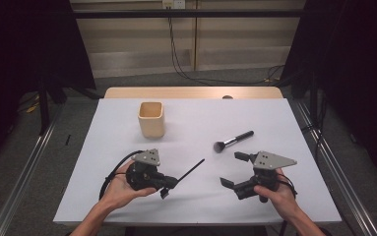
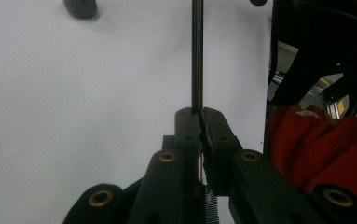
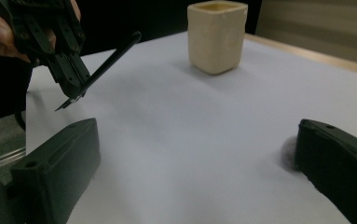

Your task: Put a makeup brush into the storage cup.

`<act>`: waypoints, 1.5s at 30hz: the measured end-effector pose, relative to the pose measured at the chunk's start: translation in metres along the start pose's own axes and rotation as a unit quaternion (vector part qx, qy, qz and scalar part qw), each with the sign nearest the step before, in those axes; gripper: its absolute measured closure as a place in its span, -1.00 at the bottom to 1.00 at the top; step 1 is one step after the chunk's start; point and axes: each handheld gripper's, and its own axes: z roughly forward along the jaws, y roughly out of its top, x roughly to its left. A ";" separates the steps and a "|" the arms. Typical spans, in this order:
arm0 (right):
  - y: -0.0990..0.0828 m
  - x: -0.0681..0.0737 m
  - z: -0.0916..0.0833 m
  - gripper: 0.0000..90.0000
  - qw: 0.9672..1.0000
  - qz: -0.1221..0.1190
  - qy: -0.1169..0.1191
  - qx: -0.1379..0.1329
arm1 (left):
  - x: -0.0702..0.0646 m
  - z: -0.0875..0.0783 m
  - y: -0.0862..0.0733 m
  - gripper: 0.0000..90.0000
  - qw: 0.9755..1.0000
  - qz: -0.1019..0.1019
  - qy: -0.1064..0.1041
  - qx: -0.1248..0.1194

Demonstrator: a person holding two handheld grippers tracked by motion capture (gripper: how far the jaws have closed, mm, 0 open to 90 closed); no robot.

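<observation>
High view had the white surface (image 1: pixel 274 196) as the biggest thing before you, with the wooden table edge showing beyond its far side. It was kept bare apart from three things, which left you room to swing both tools without knocking anything.

Next in size, the cup (image 1: pixel 151 119) stood upright toward the far left, mouth up, well apart from both hands. Standing open like that, it looked ready to take long, thin things dropped in from above, and I judged it to be where the stick was headed.

Your right gripper (image 1: pixel 236 169) sat near the right front, its jaws spread wide with nothing between them. In the right gripper view one jaw stood just beside the bristles, so the wide opening seemed meant to straddle the brush (image 1: pixel 233 141), which lay flat between the cup and that hand, bristle end toward you, handle angled away to the right.

Your left gripper (image 1: pixel 169 186) was at the left front with its jaws closed tight on the stick (image 1: pixel 191 170). You held it near one end, so most of its length reached out past the jaws, up and to the right, clear of the surface. That grip near the end left the long free part to lead into the cup. The short pointed tip (image 3: pixel 64 105) poked out behind the jaws.
</observation>
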 end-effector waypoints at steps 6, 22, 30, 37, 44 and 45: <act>0.005 0.001 0.007 -0.99 1.000 -0.012 0.017 0.020 | -0.002 0.005 0.003 0.91 1.000 0.006 -0.008 0.012; 0.024 0.001 0.028 -0.99 0.989 -0.054 0.096 0.095 | -0.006 0.018 0.020 0.91 0.997 0.034 -0.017 0.073; 0.030 0.001 0.035 -0.97 0.976 -0.065 0.127 0.162 | -0.005 0.021 0.023 0.91 0.994 0.038 -0.010 0.098; 0.033 0.001 0.043 -0.94 0.970 -0.084 0.124 0.191 | -0.003 0.025 0.028 0.91 0.991 0.046 -0.008 0.129; 0.036 0.000 0.050 -0.93 0.960 -0.096 0.142 0.223 | -0.002 0.027 0.035 0.91 0.987 0.053 -0.003 0.150; 0.037 -0.001 0.051 -0.93 0.958 -0.099 0.145 0.227 | -0.003 0.027 0.036 0.91 0.987 0.054 -0.002 0.153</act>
